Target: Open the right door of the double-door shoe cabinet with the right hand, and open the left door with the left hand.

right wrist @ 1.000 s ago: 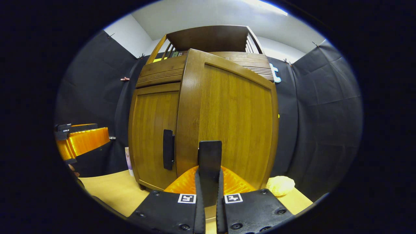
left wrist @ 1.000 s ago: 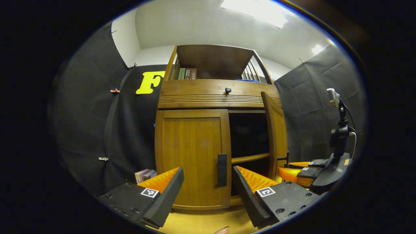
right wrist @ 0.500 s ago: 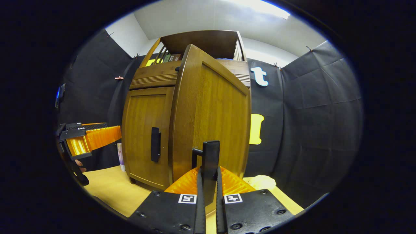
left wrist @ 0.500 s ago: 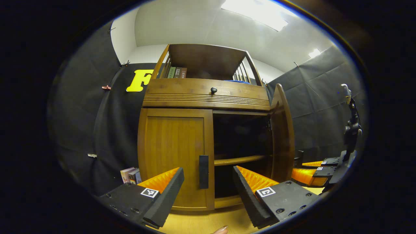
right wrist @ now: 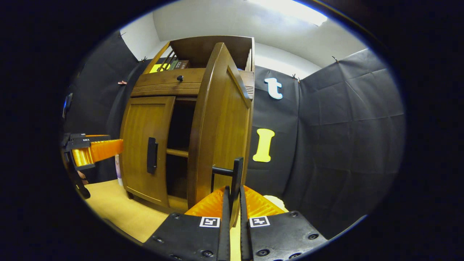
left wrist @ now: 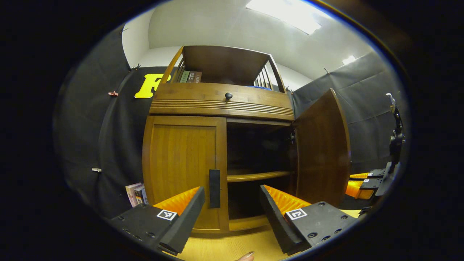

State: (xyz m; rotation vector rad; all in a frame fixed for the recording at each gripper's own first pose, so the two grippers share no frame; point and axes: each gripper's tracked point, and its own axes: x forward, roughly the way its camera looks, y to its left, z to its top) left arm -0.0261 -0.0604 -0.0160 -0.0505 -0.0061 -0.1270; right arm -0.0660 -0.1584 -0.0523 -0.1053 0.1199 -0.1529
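The cabinet [left wrist: 217,105] is standing on a light wooden floor [left wrist: 224,248] against the black cloth wall [right wrist: 326,145]: warm brown wood, a grooved drawer front with a small dark knob [left wrist: 228,95], and an open railed shelf on top holding a few books [left wrist: 190,76].

Your right gripper [right wrist: 232,197] is clamping the dark bar handle [right wrist: 236,174] of the right door [right wrist: 221,130], fingers pressed together on it. That door is hanging wide open, edge-on in the right gripper view, exposing a dark interior with one wooden shelf [left wrist: 259,176].

The left door [left wrist: 183,166] is sitting flush and closed, its dark handle [left wrist: 214,188] on the inner edge. Your left gripper [left wrist: 232,210] is hovering before it with fingers spread wide, gripping nothing, the handle lying just inside the gap toward the left finger and not touched.

More books [left wrist: 136,192] are leaning on the floor just left of the cabinet. A pale crumpled object [right wrist: 273,199] is lying on the floor beside the right door. The ceiling is white, with a bright light panel [left wrist: 282,16].
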